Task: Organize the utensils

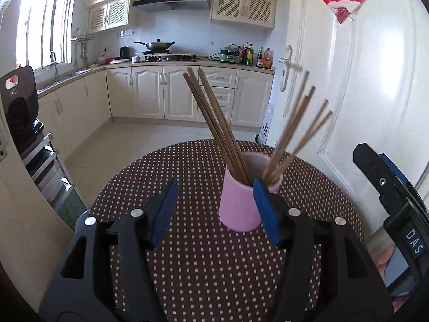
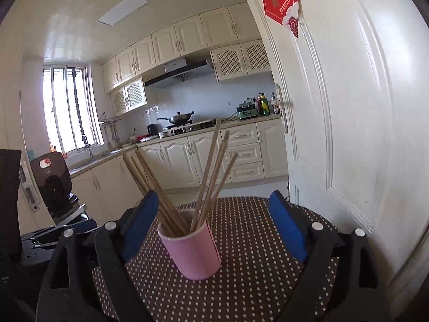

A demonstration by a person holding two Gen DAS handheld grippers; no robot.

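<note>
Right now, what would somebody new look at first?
Probably the pink cup standing on the dotted table, with brown chopsticks fanning out of it in two bunches. Both grippers, left and right, are open around it. A red paper hangs on the white door at the right.

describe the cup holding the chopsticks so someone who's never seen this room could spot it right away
Start at the round table with the brown, white-dotted cloth, standing beside the white door. The pink cup stands upright on the cloth, with wooden chopsticks fanning out of its top. It is the only pink thing and the only container on the table.
</note>
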